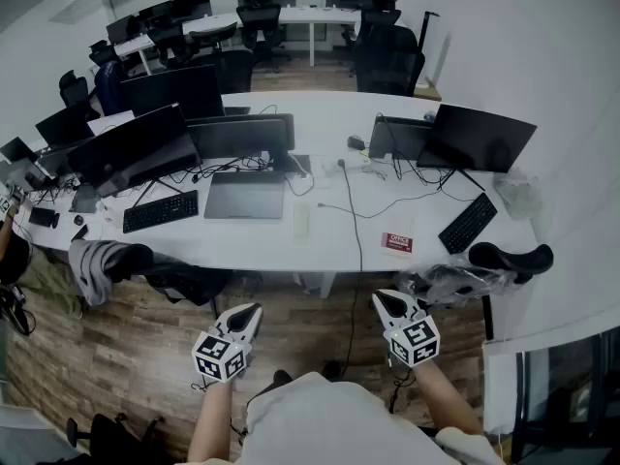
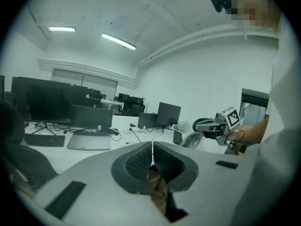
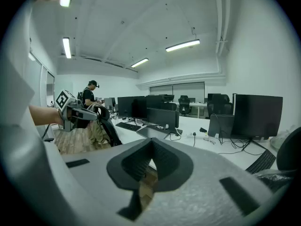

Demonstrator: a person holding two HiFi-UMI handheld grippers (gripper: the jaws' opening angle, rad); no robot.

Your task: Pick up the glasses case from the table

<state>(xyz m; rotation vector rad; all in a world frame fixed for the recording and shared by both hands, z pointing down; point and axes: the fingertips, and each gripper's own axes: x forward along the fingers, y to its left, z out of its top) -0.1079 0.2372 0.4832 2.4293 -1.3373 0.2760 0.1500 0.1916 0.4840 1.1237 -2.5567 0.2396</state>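
Observation:
A pale oblong object, possibly the glasses case, lies near the middle of the long white table; it is too small to tell for sure. Both grippers hang over the wood floor in front of the person's body, well short of the table's near edge. My left gripper is shut with nothing between its pads, which meet tip to tip in the left gripper view. My right gripper is likewise shut and holds nothing, as its own view shows. Each gripper shows in the other's view.
The table carries monitors, two black keyboards, a closed laptop, cables and a red-and-white card. A chair with a grey jacket stands at the left, a black chair with a plastic bag at the right.

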